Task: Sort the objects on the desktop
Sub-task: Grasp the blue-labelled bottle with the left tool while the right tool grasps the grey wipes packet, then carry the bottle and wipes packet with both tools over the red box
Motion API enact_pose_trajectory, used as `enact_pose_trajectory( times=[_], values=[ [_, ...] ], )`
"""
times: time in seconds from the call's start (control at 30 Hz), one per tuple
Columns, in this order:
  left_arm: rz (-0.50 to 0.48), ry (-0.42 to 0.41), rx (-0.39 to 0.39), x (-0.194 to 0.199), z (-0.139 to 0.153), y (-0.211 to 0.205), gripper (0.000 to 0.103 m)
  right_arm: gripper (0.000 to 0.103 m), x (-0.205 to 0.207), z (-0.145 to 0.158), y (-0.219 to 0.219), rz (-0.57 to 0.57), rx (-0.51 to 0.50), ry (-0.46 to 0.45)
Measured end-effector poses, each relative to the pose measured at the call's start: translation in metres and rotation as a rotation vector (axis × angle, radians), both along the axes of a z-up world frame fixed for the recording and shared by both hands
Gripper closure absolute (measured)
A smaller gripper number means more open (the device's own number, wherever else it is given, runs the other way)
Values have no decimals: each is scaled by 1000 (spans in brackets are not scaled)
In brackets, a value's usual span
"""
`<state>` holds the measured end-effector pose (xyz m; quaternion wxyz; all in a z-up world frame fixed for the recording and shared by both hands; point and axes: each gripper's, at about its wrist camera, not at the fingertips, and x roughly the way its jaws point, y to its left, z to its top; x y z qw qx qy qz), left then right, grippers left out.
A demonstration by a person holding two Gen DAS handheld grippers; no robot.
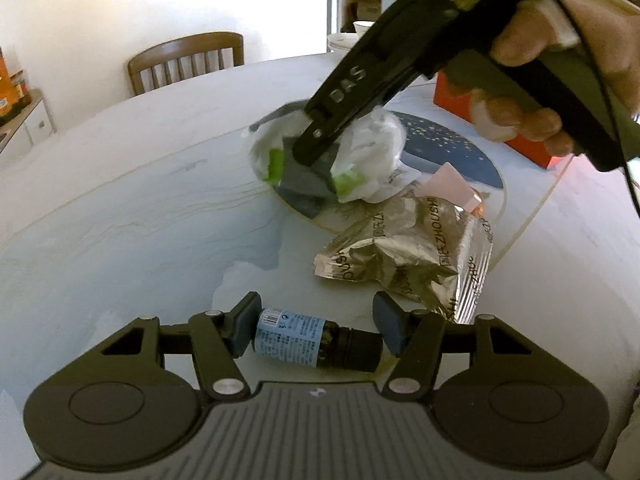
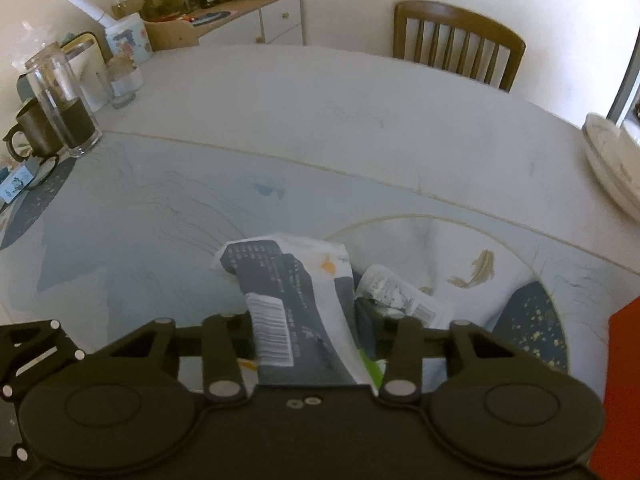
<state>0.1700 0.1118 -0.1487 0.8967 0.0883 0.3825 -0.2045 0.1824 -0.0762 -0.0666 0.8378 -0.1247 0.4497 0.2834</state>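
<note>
**Grippers on bottle and wrapper**

Left gripper point(image 1: 314, 330) sits at the bottom centre of the left wrist view. A small dark bottle point(image 1: 316, 340) with a blue label lies on its side on the table point(image 1: 120, 220) between the two pads; the left pad touches the bottle's base, while the right pad stands at the cap, contact there unclear.

Right gripper point(image 2: 304, 332) is clamped on a white and grey wrapper point(image 2: 288, 304), which rises between its fingers at the lower centre of the right wrist view. In the left wrist view this gripper enters from the upper right, held by a hand point(image 1: 560, 60).

A crumpled silver bag point(image 1: 412, 256) lies right of centre, beside the bottle. A red box point(image 1: 500, 120) stands at the right edge. A chair point(image 1: 188, 60) stands at the upper left.
</note>
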Motion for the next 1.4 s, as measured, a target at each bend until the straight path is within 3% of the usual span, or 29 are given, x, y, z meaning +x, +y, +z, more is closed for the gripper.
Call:
enact_pose_trajectory(
  times=[0.5,0.9,1.4],
  values=[
    [80,-2,-70,-5,40,5,43,64,-26,35,-44,-46,84,-9],
    [73,-17,-87,-13,68,-27,43,64,-50,58,-85,-73,146,-27],
    [57,-47,-113,-8,102,-98,43,64,-66,86,-180,-146,172,-38]
  ],
)
